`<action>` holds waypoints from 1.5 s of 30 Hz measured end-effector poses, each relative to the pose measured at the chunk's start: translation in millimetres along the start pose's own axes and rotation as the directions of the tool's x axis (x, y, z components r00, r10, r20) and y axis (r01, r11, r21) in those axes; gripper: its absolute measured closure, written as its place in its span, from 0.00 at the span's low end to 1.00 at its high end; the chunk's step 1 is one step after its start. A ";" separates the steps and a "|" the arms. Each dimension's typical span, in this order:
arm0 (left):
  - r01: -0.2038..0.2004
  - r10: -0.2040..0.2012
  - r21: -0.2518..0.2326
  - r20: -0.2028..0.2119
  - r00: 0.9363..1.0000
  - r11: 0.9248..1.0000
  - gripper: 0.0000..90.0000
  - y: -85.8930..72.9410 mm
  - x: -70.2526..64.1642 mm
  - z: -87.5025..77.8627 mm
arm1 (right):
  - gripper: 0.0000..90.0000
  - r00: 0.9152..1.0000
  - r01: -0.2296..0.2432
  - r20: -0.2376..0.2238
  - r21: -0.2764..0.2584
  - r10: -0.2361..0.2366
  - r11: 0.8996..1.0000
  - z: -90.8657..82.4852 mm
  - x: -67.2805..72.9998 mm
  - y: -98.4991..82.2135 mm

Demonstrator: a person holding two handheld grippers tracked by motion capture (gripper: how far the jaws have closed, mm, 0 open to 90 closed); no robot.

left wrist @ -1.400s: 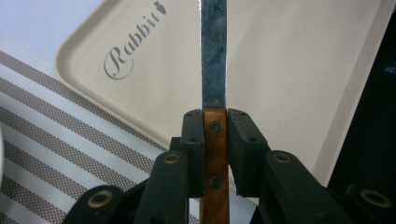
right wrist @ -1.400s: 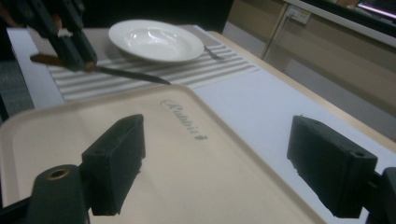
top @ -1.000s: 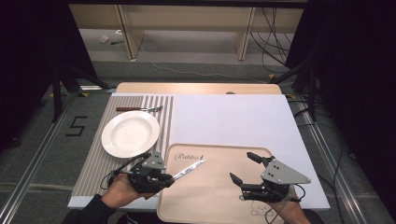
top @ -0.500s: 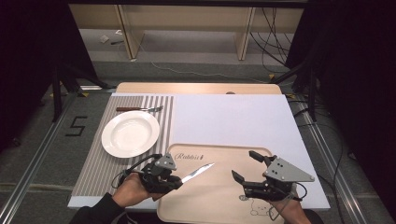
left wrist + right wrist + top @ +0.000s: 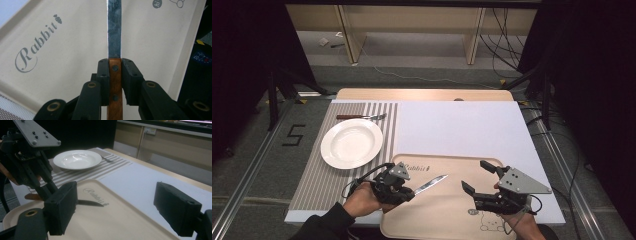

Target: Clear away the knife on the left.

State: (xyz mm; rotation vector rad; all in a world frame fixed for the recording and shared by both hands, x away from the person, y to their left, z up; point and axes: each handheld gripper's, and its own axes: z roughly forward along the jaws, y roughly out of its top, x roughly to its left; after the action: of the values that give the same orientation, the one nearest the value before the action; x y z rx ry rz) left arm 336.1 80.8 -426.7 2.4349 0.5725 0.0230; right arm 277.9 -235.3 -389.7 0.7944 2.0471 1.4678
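A table knife (image 5: pixel 430 183) with a wooden handle (image 5: pixel 115 85) is clamped in my left gripper (image 5: pixel 408 189), its steel blade (image 5: pixel 114 30) pointing out over the beige tray (image 5: pixel 452 220) marked "Rabbit". The blade hangs just above the tray's left part. My right gripper (image 5: pixel 478 177) hovers over the tray's right side, its jaws wide apart with nothing between them (image 5: pixel 120 210). From the right gripper view I see the left gripper (image 5: pixel 27 170) and the knife's dark blade (image 5: pixel 90 203) across the tray.
A white plate (image 5: pixel 352 143) sits on a striped placemat (image 5: pixel 317 175) at the left, with a fork (image 5: pixel 360 117) lying behind it. A white sheet (image 5: pixel 462 130) covers the table's middle and right. The table's front edge runs just behind both hands.
My left gripper has carried the knife slightly to the right, further over the tray. The right gripper has barely moved and stays open.
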 end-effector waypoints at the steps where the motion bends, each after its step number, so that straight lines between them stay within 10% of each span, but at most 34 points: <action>1: 0.000 0.000 0.004 -0.001 1.000 1.000 0.86 1.2 0.0 1.9 | 0.23 1.000 -0.001 -0.001 0.000 0.001 1.000 0.0 -0.1 0.0; 32: 0.047 -0.047 0.128 -0.004 0.999 0.991 0.86 4.3 4.8 48.1 | 0.23 1.000 0.002 -0.003 -0.001 -0.002 1.000 -0.5 0.5 0.2; 33: 0.118 -0.118 0.129 -0.013 0.993 0.985 0.85 2.9 -0.2 49.2 | 0.23 1.000 0.002 -0.003 -0.001 -0.002 1.000 -0.5 0.5 0.2; 38: 0.070 -0.073 0.114 0.023 0.997 0.991 0.84 1.6 6.3 49.1 | 0.23 1.000 0.002 -0.004 -0.001 -0.002 1.000 -0.5 0.5 0.2; 45: 0.048 -0.049 0.039 0.032 0.998 0.998 0.57 4.1 5.5 40.2 | 0.23 1.000 0.002 -0.004 -0.001 -0.002 1.000 -0.7 0.3 0.2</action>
State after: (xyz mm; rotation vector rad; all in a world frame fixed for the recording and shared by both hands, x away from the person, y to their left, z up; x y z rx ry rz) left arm 348.8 56.9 -457.2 2.4527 0.6221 -0.0478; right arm 277.2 -235.5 -389.3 0.7895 2.0489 1.4707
